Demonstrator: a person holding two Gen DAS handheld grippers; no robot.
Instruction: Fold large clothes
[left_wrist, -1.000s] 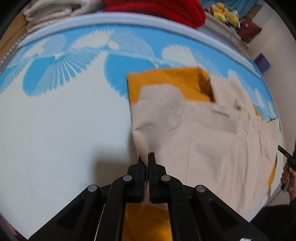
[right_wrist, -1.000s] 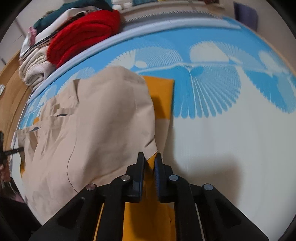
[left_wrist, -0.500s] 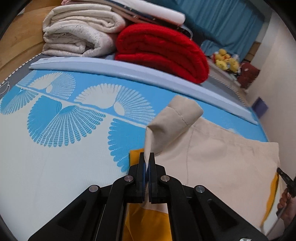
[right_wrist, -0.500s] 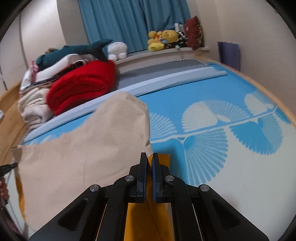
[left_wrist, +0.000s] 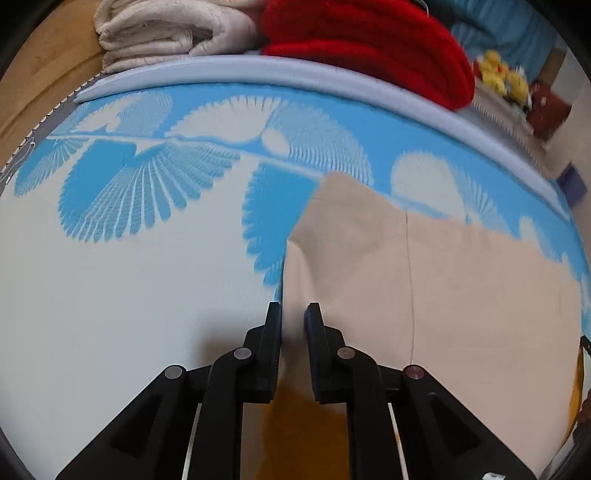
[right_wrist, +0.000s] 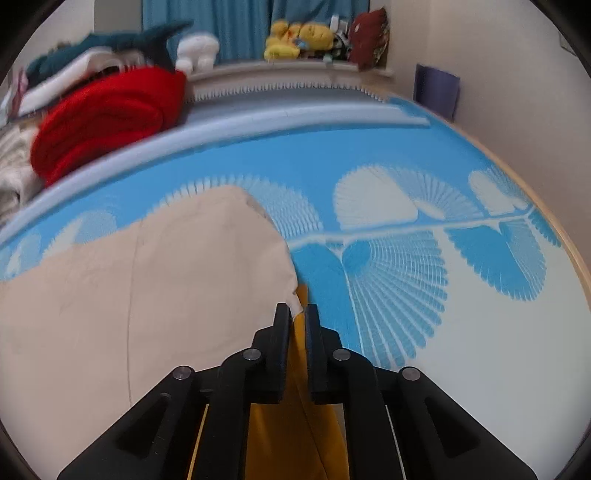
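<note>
The beige garment (left_wrist: 424, 280) lay spread on the blue-and-white bed (left_wrist: 147, 258), one half doubled over so its orange lining (right_wrist: 291, 424) showed only at the near edge. Both the left tongs (left_wrist: 293, 315) and the right tongs (right_wrist: 295, 317) stood parted, the cloth's corners loose between them. One fold looked done; further folds probably remained.

Teal curtains (right_wrist: 236, 26) behind a blue-patterned mat (right_wrist: 406, 240).

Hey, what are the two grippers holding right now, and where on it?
Apparently nothing. The left gripper and right gripper straddle opposite side edges of the beige garment with jaws parted, no longer pinching it.
</note>
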